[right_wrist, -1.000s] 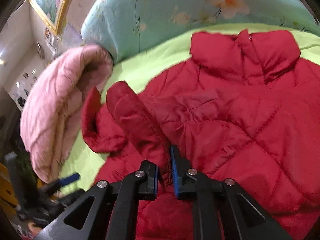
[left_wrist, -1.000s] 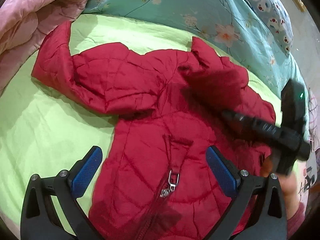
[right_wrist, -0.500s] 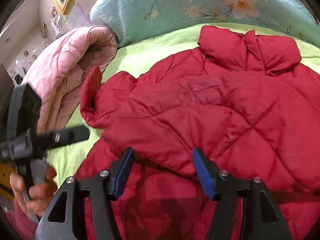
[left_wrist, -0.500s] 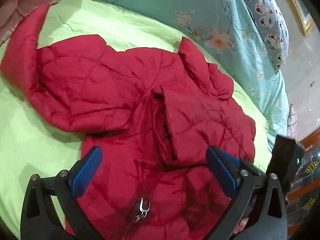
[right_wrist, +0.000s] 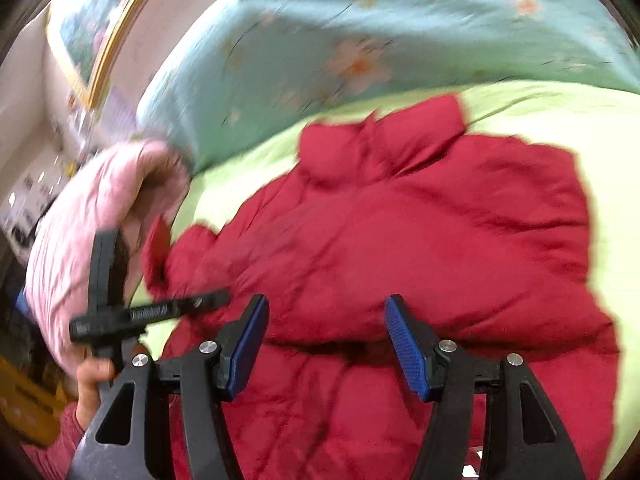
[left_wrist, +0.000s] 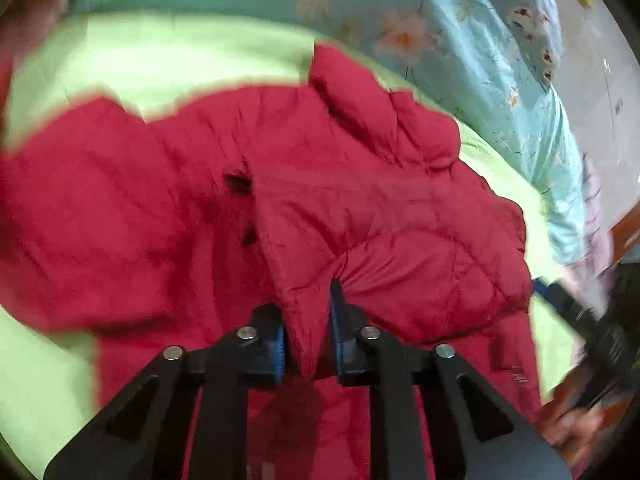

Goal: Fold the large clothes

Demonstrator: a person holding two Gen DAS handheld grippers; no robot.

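A red quilted jacket (left_wrist: pixel 380 208) lies front up on the lime green sheet (left_wrist: pixel 160 64), collar (left_wrist: pixel 352 92) toward the pillows. One sleeve is folded across its chest. My left gripper (left_wrist: pixel 306 304) is closing its jaws, and the blue pads pinch a raised fold of that sleeve's cuff end. In the right wrist view the jacket (right_wrist: pixel 420 240) fills the middle, its other sleeve (right_wrist: pixel 160 256) stretched out left. My right gripper (right_wrist: pixel 326 304) hovers open over the jacket's lower part, nothing between its fingers.
A teal floral quilt (right_wrist: pixel 360 40) is heaped behind the collar. A rolled pink quilt (right_wrist: pixel 100 208) lies beside the outstretched sleeve. A person's hand (right_wrist: pixel 92 372) holds the left tool there. A framed picture (right_wrist: pixel 100 20) hangs on the wall.
My left gripper went from wide open to shut on the folded sleeve's fabric. My right gripper let go of that sleeve, opened and drew back toward the hem.
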